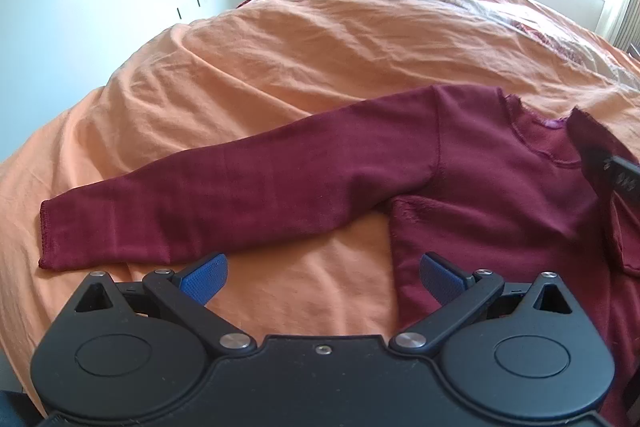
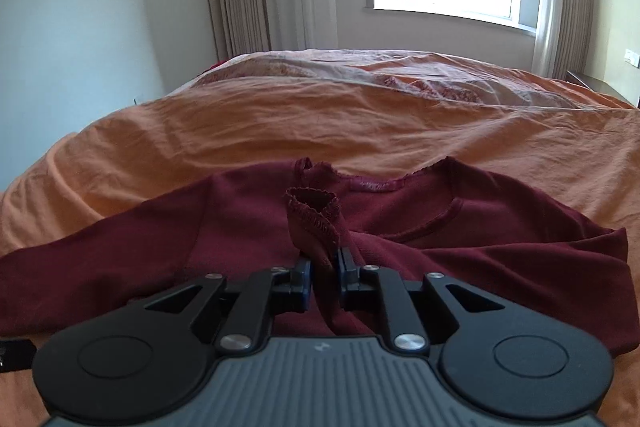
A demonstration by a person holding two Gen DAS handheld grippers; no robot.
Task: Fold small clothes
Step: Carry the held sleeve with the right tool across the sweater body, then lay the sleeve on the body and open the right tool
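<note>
Maroon sweater (image 1: pixel 480 187) lies on orange bed sheet (image 1: pixel 280 75). Left claw (image 1: pixel 323 281) spread, empty, above the sheet. Right claw (image 2: pixel 323 275) pinches sleeve cuff (image 2: pixel 316 219).

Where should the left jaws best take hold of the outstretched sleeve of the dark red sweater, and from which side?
Probably at the cuff of the outstretched sleeve. It lies flat on the orange bedcover, its stitched end free with bare cover around it. The open left gripper could come from above at that end, one jaw sliding under the edge.
</note>
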